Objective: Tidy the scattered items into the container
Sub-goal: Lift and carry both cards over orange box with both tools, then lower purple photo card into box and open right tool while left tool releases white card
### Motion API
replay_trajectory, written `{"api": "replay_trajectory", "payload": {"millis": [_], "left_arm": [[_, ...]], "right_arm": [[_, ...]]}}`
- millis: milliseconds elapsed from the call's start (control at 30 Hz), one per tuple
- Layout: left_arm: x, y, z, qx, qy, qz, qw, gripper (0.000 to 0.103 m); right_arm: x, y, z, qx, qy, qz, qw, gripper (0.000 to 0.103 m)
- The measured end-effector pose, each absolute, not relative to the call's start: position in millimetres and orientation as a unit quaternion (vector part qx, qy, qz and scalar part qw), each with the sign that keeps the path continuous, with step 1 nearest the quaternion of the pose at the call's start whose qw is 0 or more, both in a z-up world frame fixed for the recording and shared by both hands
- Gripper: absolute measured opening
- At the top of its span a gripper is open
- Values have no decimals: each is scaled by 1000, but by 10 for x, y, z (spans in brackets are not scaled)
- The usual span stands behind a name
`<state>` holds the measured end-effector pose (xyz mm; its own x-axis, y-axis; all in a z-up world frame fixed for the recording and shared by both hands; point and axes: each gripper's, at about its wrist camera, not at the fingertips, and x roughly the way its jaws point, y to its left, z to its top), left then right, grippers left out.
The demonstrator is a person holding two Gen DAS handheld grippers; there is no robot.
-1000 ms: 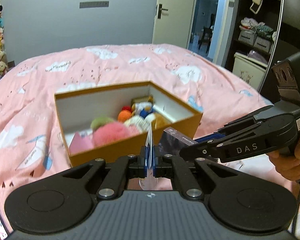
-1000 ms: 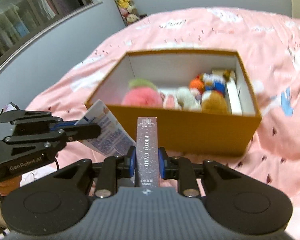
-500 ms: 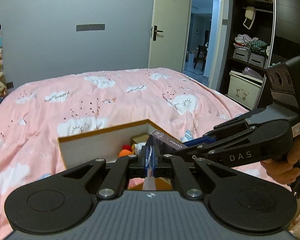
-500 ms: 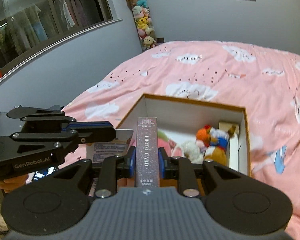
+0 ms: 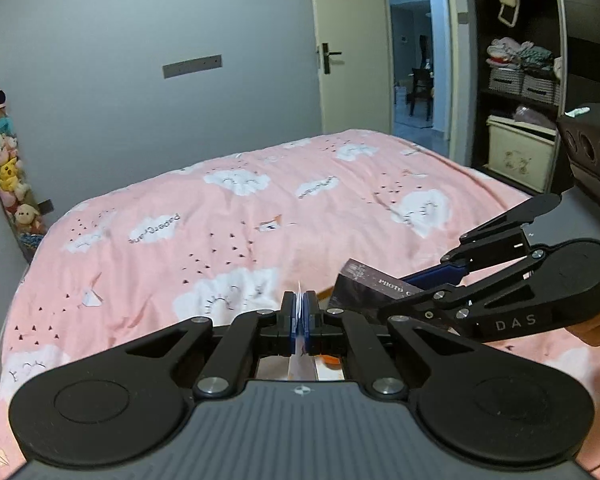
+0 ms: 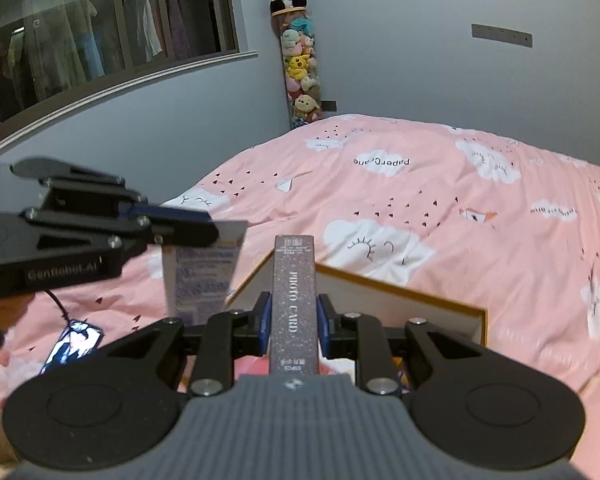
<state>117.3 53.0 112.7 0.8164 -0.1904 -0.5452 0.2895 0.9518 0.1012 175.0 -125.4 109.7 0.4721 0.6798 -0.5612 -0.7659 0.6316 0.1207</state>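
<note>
Two black grippers hovering over pink cloud-print bedspread (image 6: 420, 184): left gripper (image 5: 299, 322) pinching one thin printed packet (image 6: 200, 276); right gripper (image 6: 293, 322) clamping one glittery photo-card box (image 6: 293, 304) above one orange-rimmed cardboard box's (image 6: 420, 300) near edge.

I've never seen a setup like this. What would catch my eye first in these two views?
Probably the pink cloud-print bedspread filling both views. In front of it, the right gripper clamps a dark glittery box marked PHOTO CARD, just above an orange-rimmed cardboard box. To its left, the left gripper pinches a thin printed packet, and a tall column of plush toys topped by a panda stands against the far wall.
</note>
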Motion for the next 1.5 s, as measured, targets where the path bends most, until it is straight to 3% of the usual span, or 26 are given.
{"api": "replay_trajectory", "payload": {"millis": [800,1500], "left_arm": [[2167,773,-91,65,354,-57,931,3],[2285,839,-294,65,409,-34,910,3]], "right_arm": [[2770,-369,-59,-145,382,399,821,25],[2947,-42,-464,-200,418,409,786,26]]}}
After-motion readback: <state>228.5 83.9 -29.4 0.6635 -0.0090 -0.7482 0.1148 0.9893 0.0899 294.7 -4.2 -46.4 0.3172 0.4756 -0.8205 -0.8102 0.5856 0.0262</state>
